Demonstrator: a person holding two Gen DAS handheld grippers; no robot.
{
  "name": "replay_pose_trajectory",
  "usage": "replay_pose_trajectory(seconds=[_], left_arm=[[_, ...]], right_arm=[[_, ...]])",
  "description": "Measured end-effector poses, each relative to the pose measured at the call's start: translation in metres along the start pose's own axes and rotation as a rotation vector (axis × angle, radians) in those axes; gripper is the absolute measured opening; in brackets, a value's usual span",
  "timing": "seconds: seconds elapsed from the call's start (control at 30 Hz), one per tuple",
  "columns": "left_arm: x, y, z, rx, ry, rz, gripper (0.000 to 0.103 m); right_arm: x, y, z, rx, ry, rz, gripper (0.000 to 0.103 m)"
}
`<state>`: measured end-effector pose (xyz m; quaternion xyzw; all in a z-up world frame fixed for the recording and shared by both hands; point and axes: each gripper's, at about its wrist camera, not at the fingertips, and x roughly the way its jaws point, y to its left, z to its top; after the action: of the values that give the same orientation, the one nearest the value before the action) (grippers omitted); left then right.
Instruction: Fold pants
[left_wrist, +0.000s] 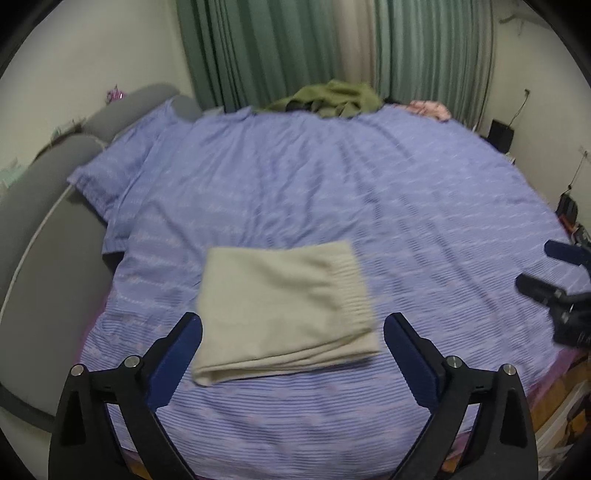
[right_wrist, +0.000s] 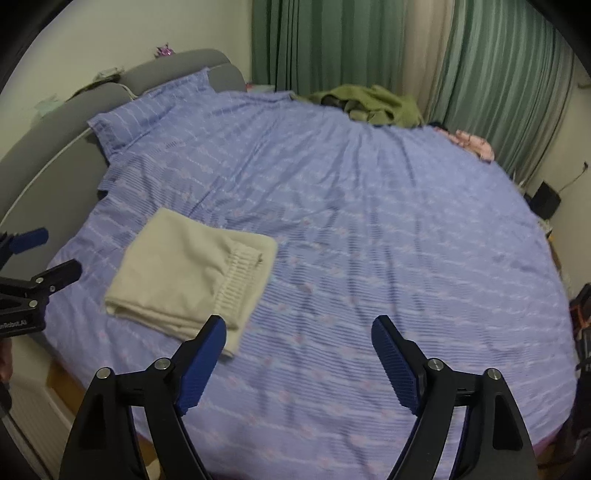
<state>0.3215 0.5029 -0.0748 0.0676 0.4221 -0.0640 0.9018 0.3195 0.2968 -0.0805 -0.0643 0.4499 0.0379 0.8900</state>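
The cream pants (left_wrist: 284, 310) lie folded into a flat rectangle on the blue striped bedsheet (left_wrist: 332, 192), ribbed waistband on the right side. My left gripper (left_wrist: 291, 321) hangs above them, open wide, nothing between its blue pads. In the right wrist view the same pants (right_wrist: 188, 277) lie to the left, and my right gripper (right_wrist: 299, 325) stands open over bare sheet beside them, holding nothing. Each gripper shows at the edge of the other's view: the right gripper (left_wrist: 543, 264) and the left gripper (right_wrist: 55, 251), both with fingers apart.
A grey padded headboard (left_wrist: 44, 236) curves along the left. An olive green garment (left_wrist: 332, 98) and a pink cloth (left_wrist: 430, 109) lie at the bed's far edge, before green curtains (left_wrist: 280, 48). A blue pillow (left_wrist: 122, 170) sits at the head. Dark items (left_wrist: 569, 210) stand by the right wall.
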Motion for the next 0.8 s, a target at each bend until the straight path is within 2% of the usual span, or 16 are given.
replay_pose_trajectory(seconds=[0.23, 0.47, 0.8], left_arm=[[-0.064, -0.102, -0.005, -0.025, -0.061, -0.005, 0.103], [-0.118, -0.187, -0.018, -0.038, -0.116, -0.011, 0.103], [-0.175, -0.268, -0.029, -0.031, -0.173, -0.022, 0.103]], right_arm=[[-0.085, -0.077, -0.042, 0.021, -0.071, 0.034, 0.084], [-0.144, -0.150, -0.086, 0.060, -0.108, 0.038, 0.084], [-0.202, -0.224, -0.133, 0.122, -0.146, 0.045, 0.085]])
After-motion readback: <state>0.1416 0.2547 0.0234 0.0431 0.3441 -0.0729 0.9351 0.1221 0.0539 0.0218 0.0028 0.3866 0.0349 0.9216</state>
